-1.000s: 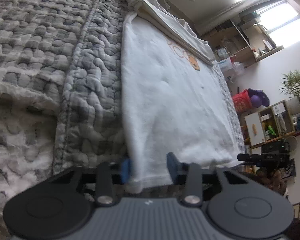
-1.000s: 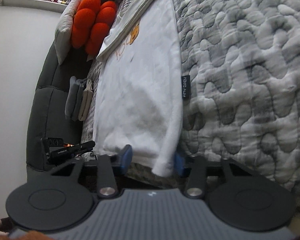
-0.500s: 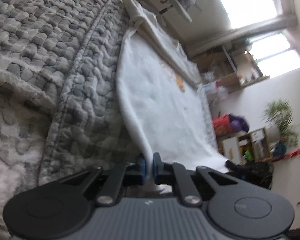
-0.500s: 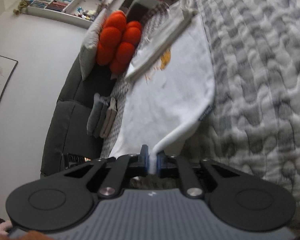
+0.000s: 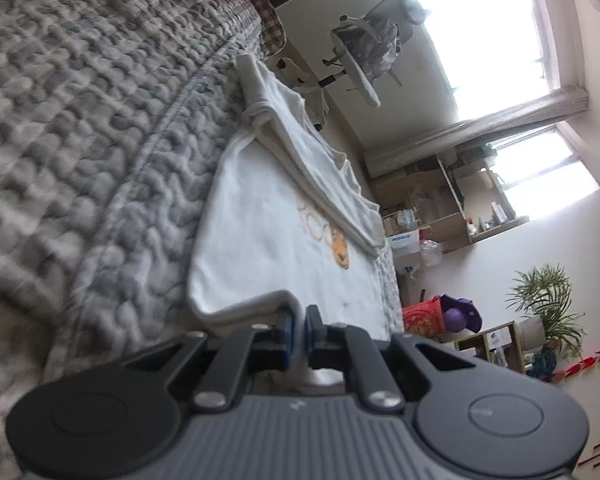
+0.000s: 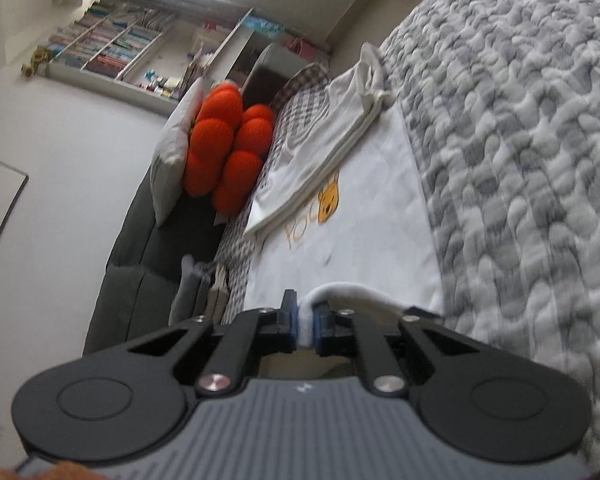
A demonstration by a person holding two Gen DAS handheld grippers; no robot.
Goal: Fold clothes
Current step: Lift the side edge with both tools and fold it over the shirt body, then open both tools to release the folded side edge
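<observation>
Fabric was pinched in both grippers at once. The left gripper [image 5: 298, 330] had its blue-padded jaws pressed together on the near hem of the white T-shirt [image 5: 268, 248], at one near corner, and the cloth rose from the quilt [image 5: 80, 128] in a rounded fold just ahead of the fingertips. The right gripper [image 6: 306, 326] was likewise clamped on the shirt [image 6: 364, 232] at its other near corner, a thick roll of white hem squeezed between the pads and curling over toward the quilt [image 6: 520, 160] on the right.

Beyond the lifted edge, the shirt lay flat along the bed, running away from both cameras near the quilt's border seam. Its far part was already folded over on itself into a narrow band, and an orange printed bear face [image 6: 328, 204] with orange lettering showed just below that band.

In the right wrist view an orange bobbled cushion [image 6: 228, 152] leaned against a pale pillow [image 6: 176, 152] by the dark headboard [image 6: 140, 260], near the shirt's far end. In the left wrist view a potted plant [image 5: 548, 304] stood beside the wall, well apart from the bed, under bright windows [image 5: 500, 28].
</observation>
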